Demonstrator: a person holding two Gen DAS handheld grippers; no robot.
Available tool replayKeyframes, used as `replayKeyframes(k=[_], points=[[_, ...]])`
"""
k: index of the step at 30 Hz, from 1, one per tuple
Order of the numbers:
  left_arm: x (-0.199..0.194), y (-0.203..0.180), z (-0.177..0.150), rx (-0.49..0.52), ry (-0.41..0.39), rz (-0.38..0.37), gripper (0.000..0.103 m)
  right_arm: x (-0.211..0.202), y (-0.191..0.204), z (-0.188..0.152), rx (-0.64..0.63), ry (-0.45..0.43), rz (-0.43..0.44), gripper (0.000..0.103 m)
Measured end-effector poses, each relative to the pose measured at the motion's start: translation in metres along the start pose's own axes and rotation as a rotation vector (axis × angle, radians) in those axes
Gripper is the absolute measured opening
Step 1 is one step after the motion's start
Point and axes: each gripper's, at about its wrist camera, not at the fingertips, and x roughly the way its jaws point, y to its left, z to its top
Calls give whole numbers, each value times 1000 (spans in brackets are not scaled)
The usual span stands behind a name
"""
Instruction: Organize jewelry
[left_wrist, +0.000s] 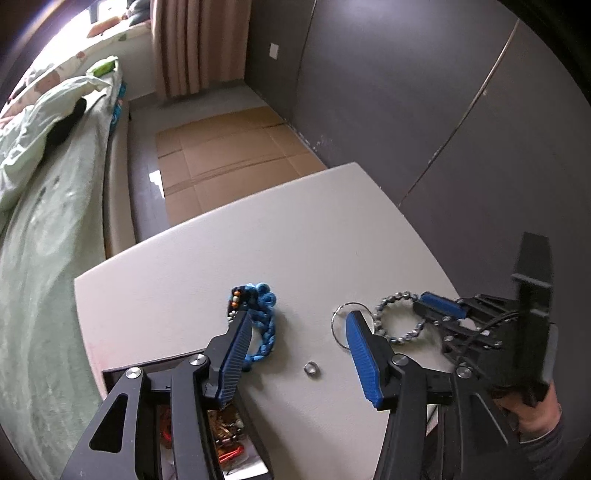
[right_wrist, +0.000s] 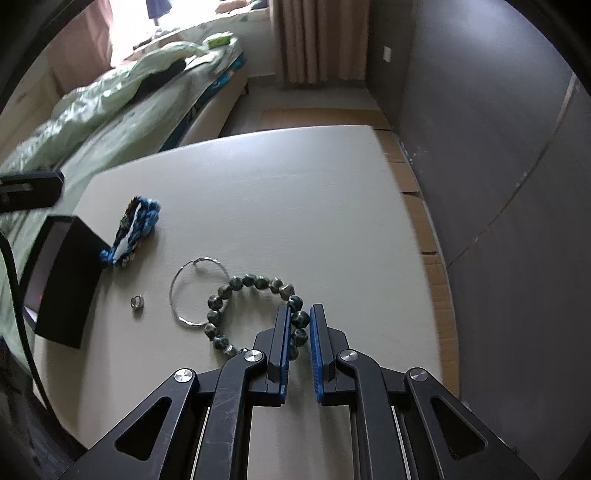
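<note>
On the white table (right_wrist: 295, 192) lie a grey-green beaded bracelet (right_wrist: 255, 282), a thin silver hoop (right_wrist: 177, 284), a small silver ring (right_wrist: 137, 301) and a blue braided bracelet (right_wrist: 135, 229). My right gripper (right_wrist: 300, 314) is closed on the beaded bracelet's near side, beads between the pads. My left gripper (left_wrist: 297, 321) is open above the table, the small ring (left_wrist: 311, 368) between its fingers, the blue bracelet (left_wrist: 264, 325) by its left finger, the hoop (left_wrist: 341, 321) by its right. The right gripper (left_wrist: 439, 306) shows at the beaded bracelet (left_wrist: 397, 317).
A black jewelry box (right_wrist: 62, 280) stands open at the table's left edge; in the left wrist view it (left_wrist: 221, 432) holds gold and red items. A bed (left_wrist: 44, 221) with green bedding lies left, cardboard (left_wrist: 236, 155) on the floor beyond, a dark wall (right_wrist: 498, 184) right.
</note>
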Motion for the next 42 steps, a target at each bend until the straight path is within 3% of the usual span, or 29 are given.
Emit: replayKeyframes(k=[7, 17, 24, 26, 27, 31, 42], points=[[31, 5, 11, 37, 55, 92, 55, -10, -17, -6, 44, -40, 52, 11], [74, 20, 27, 74, 210, 137, 52, -18, -17, -7, 68, -87, 116, 11], [96, 31, 31, 46, 288, 121, 51, -21, -17, -9, 77, -106, 144, 11], [102, 32, 31, 27, 312, 90, 32, -20, -17, -10, 81, -107, 150, 11], [103, 33, 32, 19, 315, 87, 32, -19, -17, -10, 84, -107, 154, 11], [93, 22, 36, 71, 271, 124, 19, -16, -17, -10, 92, -104, 159, 11], [35, 10, 38, 73, 143, 107, 18, -40, -8, 0, 113, -179, 193, 11]])
